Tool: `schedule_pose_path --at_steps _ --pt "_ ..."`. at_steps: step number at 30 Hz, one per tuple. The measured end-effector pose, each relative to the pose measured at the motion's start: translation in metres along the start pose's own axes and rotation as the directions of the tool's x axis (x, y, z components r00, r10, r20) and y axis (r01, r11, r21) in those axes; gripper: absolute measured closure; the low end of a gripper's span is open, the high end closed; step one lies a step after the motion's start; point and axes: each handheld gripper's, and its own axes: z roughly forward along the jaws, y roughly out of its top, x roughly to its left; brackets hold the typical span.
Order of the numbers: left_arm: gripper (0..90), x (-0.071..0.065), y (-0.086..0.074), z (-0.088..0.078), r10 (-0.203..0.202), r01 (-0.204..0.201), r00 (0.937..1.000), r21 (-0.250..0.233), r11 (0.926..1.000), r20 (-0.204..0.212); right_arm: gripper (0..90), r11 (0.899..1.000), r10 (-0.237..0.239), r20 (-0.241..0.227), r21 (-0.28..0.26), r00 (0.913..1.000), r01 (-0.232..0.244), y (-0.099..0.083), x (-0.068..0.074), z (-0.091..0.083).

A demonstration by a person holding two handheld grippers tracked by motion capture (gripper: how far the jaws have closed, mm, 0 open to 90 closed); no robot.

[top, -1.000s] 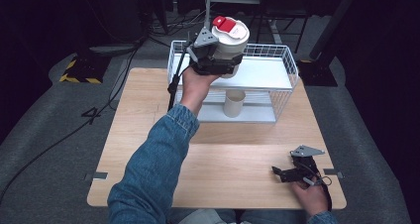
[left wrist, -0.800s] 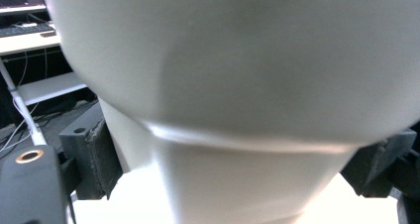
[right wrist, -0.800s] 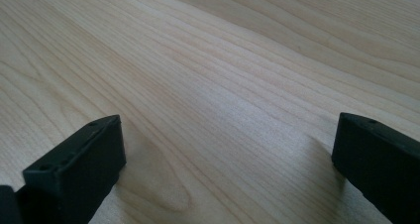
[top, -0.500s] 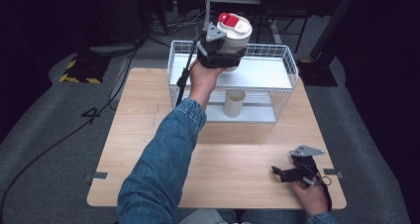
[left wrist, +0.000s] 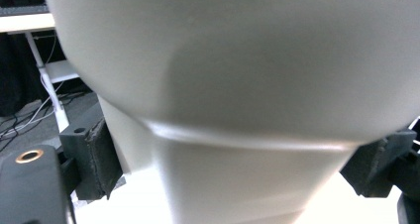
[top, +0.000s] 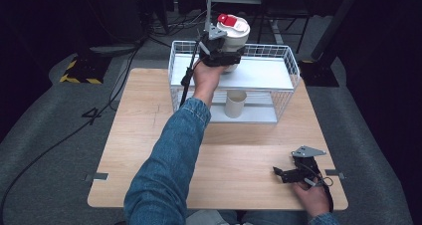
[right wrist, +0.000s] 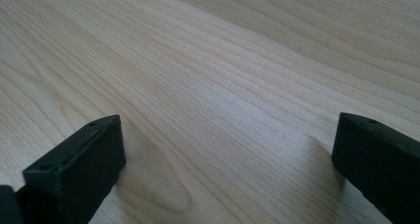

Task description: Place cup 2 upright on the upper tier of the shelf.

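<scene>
At top centre of the high view, left gripper (top: 230, 60) clamps the white plastic container with a red flip lid (top: 234, 32); both have shifted right and slightly down since a second ago, now over the white wire two-tier shelf's (top: 286, 74) top deck. Rim wires close around; open deck to the right. Cream paper cup (top: 235, 103) sits below. Lower right, right gripper (top: 282, 173) unmoved, jaws apart on the light wooden table (top: 139, 130).

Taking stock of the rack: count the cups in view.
2. A white cup with a red-and-white lid, held by the left gripper over the wire rack's top shelf; a beige cup on the lower shelf. None looks hidden.
</scene>
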Motion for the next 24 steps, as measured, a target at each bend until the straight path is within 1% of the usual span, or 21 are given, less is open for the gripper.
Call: schedule_pose_path --at_steps 3,6,10,16,21,24 --pt "13.5 0.003 -0.002 0.003 -0.012 0.012 0.9999 0.008 0.9999 -0.004 0.1 1.000 0.000 0.000 0.000 1.0000 0.000 0.000 0.000 0.000" --pt "13.5 0.005 -0.004 0.003 -0.030 0.030 0.9996 0.000 0.9996 0.000 0.1 1.000 0.000 0.000 0.000 1.0000 0.000 0.000 0.000 0.000" --pt "13.5 0.005 -0.006 0.004 -0.033 0.033 0.9995 0.005 0.9995 -0.002 0.1 1.000 0.000 0.000 0.000 1.0000 0.000 0.000 0.000 0.000" --pt "13.4 0.004 -0.010 0.005 -0.054 0.054 0.9985 -0.001 0.9985 -0.002 0.1 1.000 0.000 0.000 0.000 1.0000 0.000 0.000 0.000 0.000" --pt "13.4 0.002 -0.011 0.007 -0.051 0.051 0.9985 -0.002 0.9987 -0.018 0.1 1.000 0.000 0.000 0.000 1.0000 0.000 0.000 0.000 0.000" --pt "13.3 0.000 -0.011 0.009 -0.043 0.043 0.9987 0.005 0.9991 -0.026 0.1 1.000 0.000 0.000 0.000 1.0000 0.000 0.000 0.000 0.000"
